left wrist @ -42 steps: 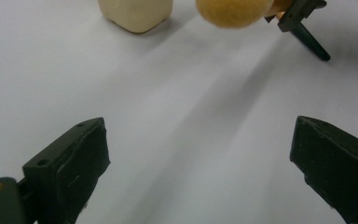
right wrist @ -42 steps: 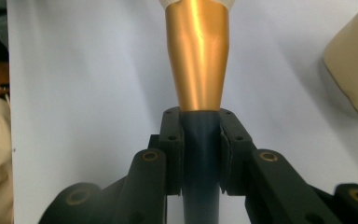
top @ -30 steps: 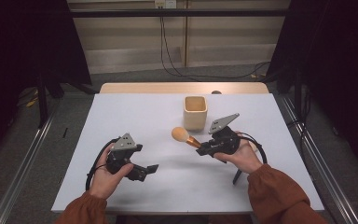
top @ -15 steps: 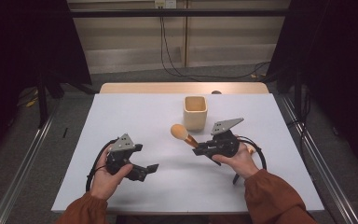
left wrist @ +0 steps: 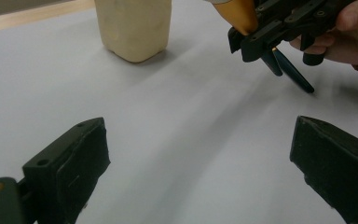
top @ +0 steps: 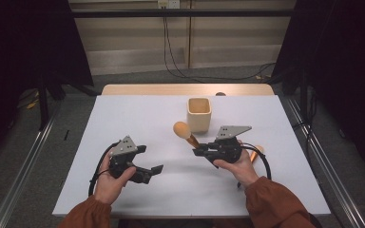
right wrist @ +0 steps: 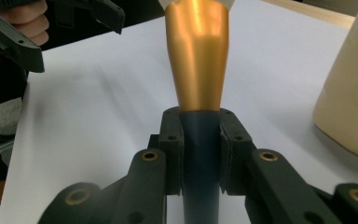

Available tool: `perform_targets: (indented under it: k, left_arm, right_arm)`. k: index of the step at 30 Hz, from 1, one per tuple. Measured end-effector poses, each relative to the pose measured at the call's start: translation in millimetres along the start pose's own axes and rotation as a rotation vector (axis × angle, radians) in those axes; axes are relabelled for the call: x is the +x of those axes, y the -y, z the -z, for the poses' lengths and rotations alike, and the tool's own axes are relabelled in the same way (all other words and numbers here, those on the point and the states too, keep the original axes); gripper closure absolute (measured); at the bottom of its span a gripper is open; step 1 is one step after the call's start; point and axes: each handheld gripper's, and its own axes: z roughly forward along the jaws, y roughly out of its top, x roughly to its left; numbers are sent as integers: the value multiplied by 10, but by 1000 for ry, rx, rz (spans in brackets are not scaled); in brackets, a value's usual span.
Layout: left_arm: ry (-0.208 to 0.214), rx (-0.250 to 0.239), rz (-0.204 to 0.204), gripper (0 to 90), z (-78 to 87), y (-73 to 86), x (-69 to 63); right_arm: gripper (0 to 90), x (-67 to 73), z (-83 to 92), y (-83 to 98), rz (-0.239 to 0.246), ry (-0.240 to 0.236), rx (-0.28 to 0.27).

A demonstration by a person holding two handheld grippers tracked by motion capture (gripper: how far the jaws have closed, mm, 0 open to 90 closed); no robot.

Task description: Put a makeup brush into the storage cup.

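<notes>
Black right gripper [right wrist: 200, 149] clamps the brush [right wrist: 196, 60] handle (dark part) — left gripper [left wrist: 205, 177] gapes, unladen.

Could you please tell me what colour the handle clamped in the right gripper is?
Dark blue handle, below a copper-gold neck; clearest in the right gripper view.

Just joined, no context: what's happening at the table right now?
A person holds a gripper in each hand. The right gripper is shut on the dark handle of a brush with a gold ferrule and round tan head, held off the table near the cream cup. The left gripper is open, holding nothing.
</notes>
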Motion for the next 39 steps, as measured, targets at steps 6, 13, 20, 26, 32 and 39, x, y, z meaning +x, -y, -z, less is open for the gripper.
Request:
perform_targets:
  k: [6, 13, 20, 26, 32, 39]
  left_arm:
    - [2, -84, -3, 43, -51, 7, -55]
    - [12, -131, -2, 43, -104, -42, -119]
    - [-8, -162, -8, 39, -206, -110, -180]
    - [0, -167, -5, 36, -281, -189, -200]
    - [-6, -185, 13, 30, -346, -268, -197]
    - [5, -198, 5, 31, -461, -339, -241]
  right_arm:
    - [748, 67, -11, -13, 19, -19, -59]
    - [749, 148, -4, -50, 50, -51, -94]
    - [749, 158, -23, -49, 51, -43, -106]
    - [749, 165, -47, -62, 45, -34, -115]
    - [748, 164, -37, -72, 41, -32, -132]
    - [748, 159, -35, -73, 36, -32, -135]
